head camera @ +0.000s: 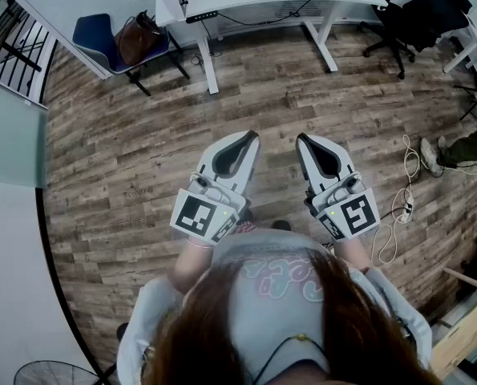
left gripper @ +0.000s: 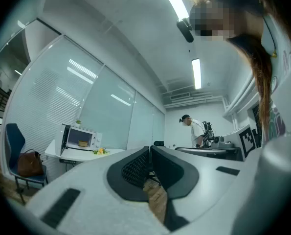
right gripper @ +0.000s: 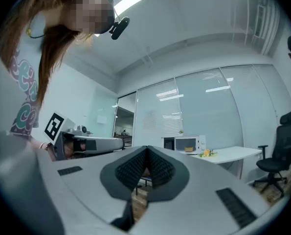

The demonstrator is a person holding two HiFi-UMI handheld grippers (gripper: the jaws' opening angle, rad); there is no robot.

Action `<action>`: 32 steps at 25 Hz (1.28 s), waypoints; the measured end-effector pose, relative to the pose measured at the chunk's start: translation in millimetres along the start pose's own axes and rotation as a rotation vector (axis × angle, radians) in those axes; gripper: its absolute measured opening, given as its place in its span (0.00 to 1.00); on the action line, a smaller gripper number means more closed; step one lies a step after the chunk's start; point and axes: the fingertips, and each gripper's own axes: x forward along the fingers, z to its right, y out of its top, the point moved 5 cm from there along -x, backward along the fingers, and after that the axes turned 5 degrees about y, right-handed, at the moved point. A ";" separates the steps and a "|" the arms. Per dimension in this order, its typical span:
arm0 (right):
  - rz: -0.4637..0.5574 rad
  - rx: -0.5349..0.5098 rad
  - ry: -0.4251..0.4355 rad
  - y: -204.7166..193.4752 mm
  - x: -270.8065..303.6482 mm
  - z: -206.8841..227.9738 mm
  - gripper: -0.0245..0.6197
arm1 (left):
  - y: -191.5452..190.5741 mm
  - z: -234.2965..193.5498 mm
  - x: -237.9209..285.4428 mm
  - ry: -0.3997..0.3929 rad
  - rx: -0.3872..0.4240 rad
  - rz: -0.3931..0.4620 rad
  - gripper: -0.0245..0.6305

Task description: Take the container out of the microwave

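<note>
A white microwave (left gripper: 79,139) stands far off on a white desk (left gripper: 72,153), its door swung open to the left. Inside it sits a small tan container (left gripper: 82,143). The right gripper view shows the same microwave (right gripper: 186,144) and container (right gripper: 189,149) on the desk (right gripper: 233,154). In the head view the microwave is out of sight. My left gripper (head camera: 249,138) and right gripper (head camera: 303,139) are held side by side at waist height over the wooden floor. Both are shut and empty, with the ribbed pads (left gripper: 135,168) pressed together, far from the desk.
A blue chair with a brown bag (head camera: 136,38) stands left of the desk legs (head camera: 208,62), and a black office chair (head camera: 418,14) to the right. Cables (head camera: 397,207) lie on the floor at right. A person in a white shirt (left gripper: 195,130) stands further back.
</note>
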 end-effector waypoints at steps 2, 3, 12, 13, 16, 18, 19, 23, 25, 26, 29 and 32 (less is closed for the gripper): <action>0.004 -0.003 0.005 0.7 -0.9 -1.1 0.05 | 0.0 2.4 0.7 -0.004 0.006 0.001 0.07; 0.005 -0.004 0.008 0.9 -1.2 -1.2 0.05 | 0.0 3.2 1.3 -0.005 0.007 0.002 0.07; 0.003 0.005 0.014 -2.9 -5.2 5.1 0.05 | -3.6 6.6 5.3 0.014 0.007 -0.006 0.07; 0.004 0.005 0.014 -2.9 -5.2 5.3 0.05 | -3.7 6.6 5.6 0.014 0.009 -0.006 0.07; 0.004 0.004 0.017 -2.1 -4.7 8.5 0.05 | -3.7 7.4 8.7 0.020 0.012 -0.008 0.07; 0.002 0.000 0.019 -1.9 -4.8 11.6 0.05 | -3.9 8.8 11.7 0.023 0.015 -0.010 0.07; 0.001 -0.003 0.019 -2.0 -4.9 12.5 0.05 | -4.0 9.4 12.4 0.025 0.018 -0.011 0.07; -0.006 -0.028 0.004 -2.9 -4.9 13.8 0.05 | -3.6 9.3 11.7 0.034 0.027 -0.010 0.07; -0.005 -0.029 -0.002 -3.6 -3.5 14.8 0.05 | -2.6 6.9 11.3 0.048 0.025 -0.007 0.07; -0.003 -0.024 -0.003 -3.9 -2.4 15.1 0.05 | -2.1 5.3 11.2 0.058 0.022 -0.005 0.07; 0.002 -0.008 -0.004 -5.0 0.7 15.2 0.06 | -0.8 1.3 10.2 0.083 0.005 0.011 0.07; 0.009 0.021 -0.007 -4.7 2.8 17.4 0.25 | 1.7 -5.0 8.5 0.134 0.005 0.030 0.07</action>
